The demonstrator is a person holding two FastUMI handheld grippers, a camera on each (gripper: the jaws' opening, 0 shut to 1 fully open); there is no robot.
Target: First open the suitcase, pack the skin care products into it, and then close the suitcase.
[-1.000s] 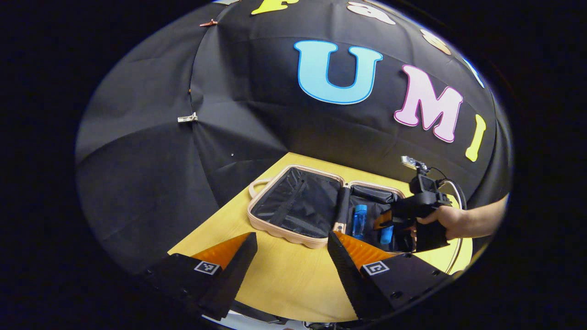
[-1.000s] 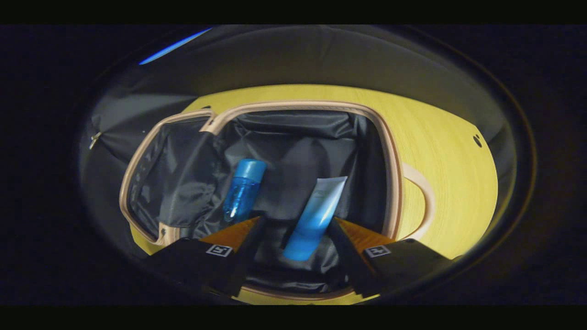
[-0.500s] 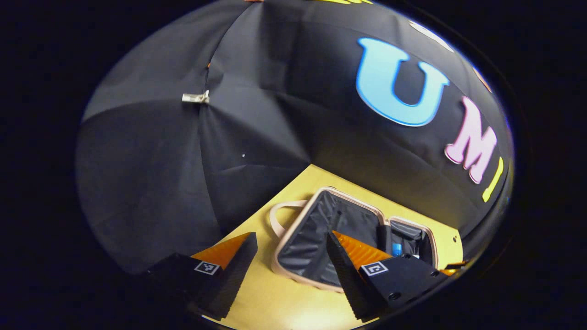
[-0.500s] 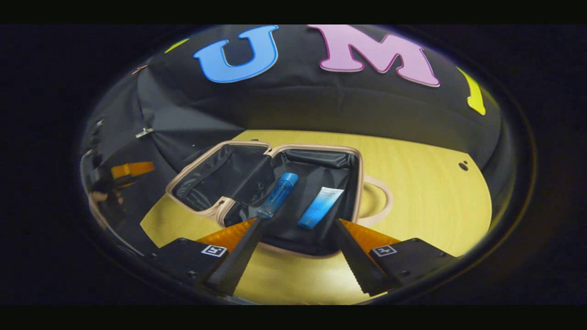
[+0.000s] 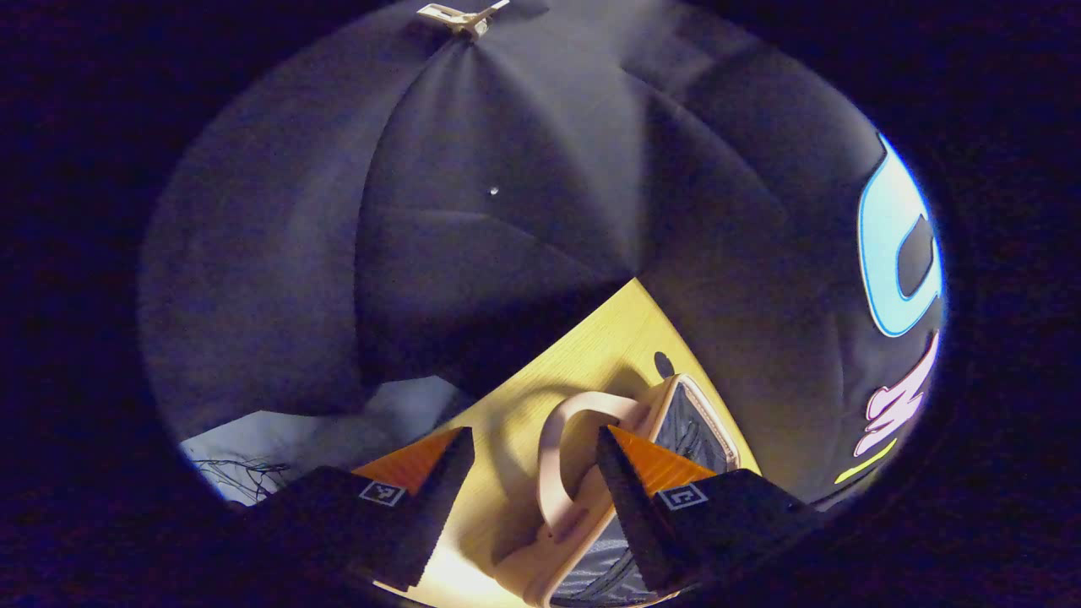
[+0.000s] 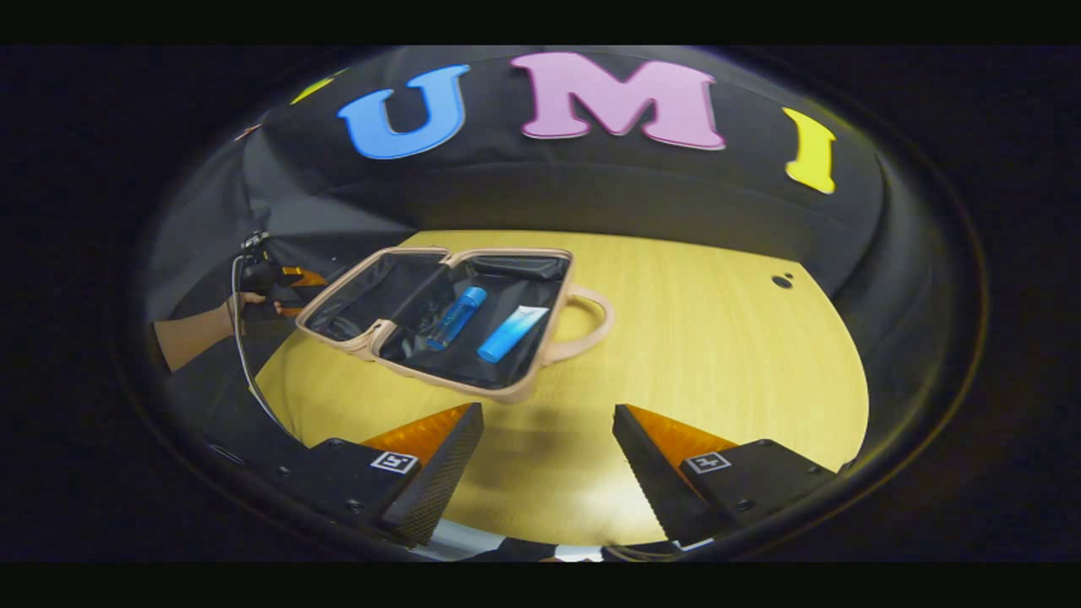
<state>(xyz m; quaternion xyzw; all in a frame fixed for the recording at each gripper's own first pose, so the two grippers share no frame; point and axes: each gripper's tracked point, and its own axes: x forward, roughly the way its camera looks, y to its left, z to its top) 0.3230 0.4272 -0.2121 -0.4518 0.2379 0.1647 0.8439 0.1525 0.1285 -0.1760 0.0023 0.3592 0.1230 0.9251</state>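
The beige suitcase (image 6: 439,325) is lying open on the wooden table (image 6: 718,338), its black fabric lining being shown. A blue bottle (image 6: 456,317) and blue tube (image 6: 511,332) are being held inside. The left gripper (image 5: 532,473) and right gripper (image 6: 547,439) are being kept wide apart, empty.

Dim, grainy fisheye pictures, edges bent and dark; glare pools on the table (image 6: 718,355) nearest the camera.

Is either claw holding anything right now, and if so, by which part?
Nothing is held. The left claw is open around the suitcase handle without closing on it. The right claw is open over the bare table.
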